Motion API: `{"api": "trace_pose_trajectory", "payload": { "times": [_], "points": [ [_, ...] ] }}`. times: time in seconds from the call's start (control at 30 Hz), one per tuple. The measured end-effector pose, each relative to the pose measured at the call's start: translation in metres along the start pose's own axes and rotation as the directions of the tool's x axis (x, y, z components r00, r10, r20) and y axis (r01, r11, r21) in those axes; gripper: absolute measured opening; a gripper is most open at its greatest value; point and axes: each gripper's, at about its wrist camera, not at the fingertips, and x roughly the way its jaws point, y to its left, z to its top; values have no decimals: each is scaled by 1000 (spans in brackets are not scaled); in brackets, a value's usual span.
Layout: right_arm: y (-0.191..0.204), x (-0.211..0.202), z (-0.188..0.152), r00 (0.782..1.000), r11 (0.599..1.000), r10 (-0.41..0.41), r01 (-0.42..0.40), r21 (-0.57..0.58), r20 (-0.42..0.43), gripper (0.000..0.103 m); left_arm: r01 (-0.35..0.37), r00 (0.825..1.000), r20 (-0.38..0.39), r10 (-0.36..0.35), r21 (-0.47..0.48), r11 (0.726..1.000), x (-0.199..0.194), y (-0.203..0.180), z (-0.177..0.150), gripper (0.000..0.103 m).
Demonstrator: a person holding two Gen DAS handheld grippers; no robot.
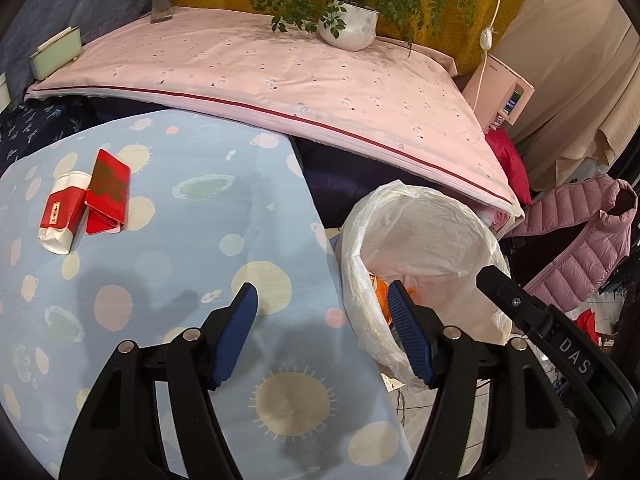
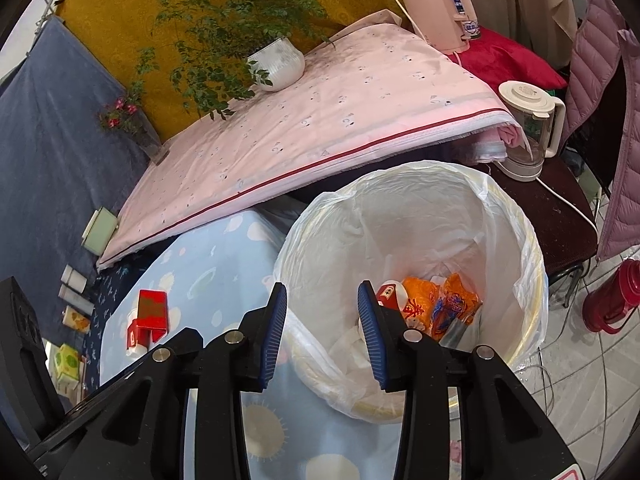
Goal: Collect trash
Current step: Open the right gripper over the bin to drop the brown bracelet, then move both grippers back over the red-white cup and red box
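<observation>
A red box (image 1: pixel 108 192) and a red-and-white crushed paper cup (image 1: pixel 60 216) lie side by side on the light blue spotted cloth (image 1: pixel 168 232), far left of my left gripper (image 1: pixel 320 300), which is open and empty over the cloth's right edge. The bin with a white liner (image 1: pixel 424 240) stands just right of it. My right gripper (image 2: pixel 322 300) is open and empty above the rim of the bin (image 2: pixel 500 208), which holds orange wrappers (image 2: pixel 436 304) and a red-and-white cup (image 2: pixel 390 294). The red box (image 2: pixel 152 308) and cup (image 2: pixel 134 338) show left.
A pink quilt (image 1: pixel 280 80) with a potted plant (image 1: pixel 348 28) lies behind. A kettle (image 2: pixel 528 132), a pink appliance (image 2: pixel 440 8), a red flask (image 2: pixel 612 296) and a pink down jacket (image 1: pixel 580 240) are at the right. Small bottles and boxes (image 2: pixel 72 300) stand at the left.
</observation>
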Motion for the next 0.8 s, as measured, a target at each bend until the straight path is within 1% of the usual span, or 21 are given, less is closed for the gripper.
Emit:
{"api": "trace_pose_trajectory", "payload": {
  "times": [0.43, 0.57, 0.8],
  "points": [
    [40, 3, -14, 1000, 997, 20, -22, -70, -21, 39, -32, 999, 21, 34, -69, 997, -17, 43, -4, 64],
    [56, 6, -20, 999, 995, 29, -32, -94, -32, 42, -50, 998, 22, 53, -101, 994, -21, 62, -6, 64],
    [90, 19, -33, 997, 987, 45, -55, -151, -66, 42, -91, 995, 19, 95, -164, 982, -27, 104, -11, 64]
  ]
}}
